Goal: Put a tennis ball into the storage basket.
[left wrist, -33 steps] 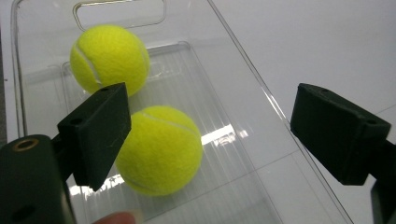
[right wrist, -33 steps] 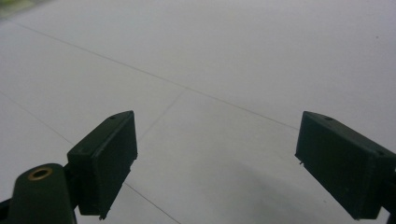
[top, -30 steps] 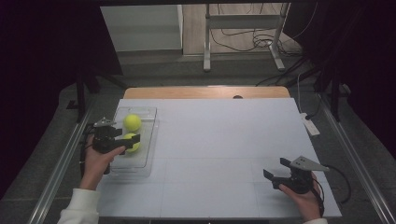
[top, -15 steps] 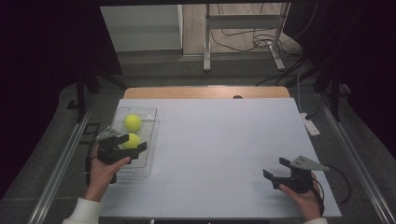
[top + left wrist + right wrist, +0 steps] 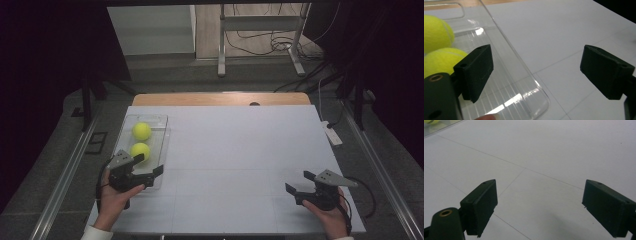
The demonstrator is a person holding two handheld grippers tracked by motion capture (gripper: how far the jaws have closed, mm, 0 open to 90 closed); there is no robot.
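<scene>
Two yellow-green tennis balls lie in a clear plastic tray on the left of the white table. My left gripper hovers at the tray's near end, just short of the nearer ball, open and holding nothing. In the left gripper view both balls sit behind the left jaw, and the tray's rounded corner lies below the open left gripper. My right gripper rests near the table's front right, open over bare tabletop, as the right gripper view also shows.
The white table surface stretches between the two hands. A white power strip lies at the table's right edge. A strip of wooden tabletop runs along the far side. Metal rails flank the table on the floor.
My left gripper has drawn back from over the near ball toward the person, uncovering that ball. Both balls stay in the tray. The right gripper has kept still.
</scene>
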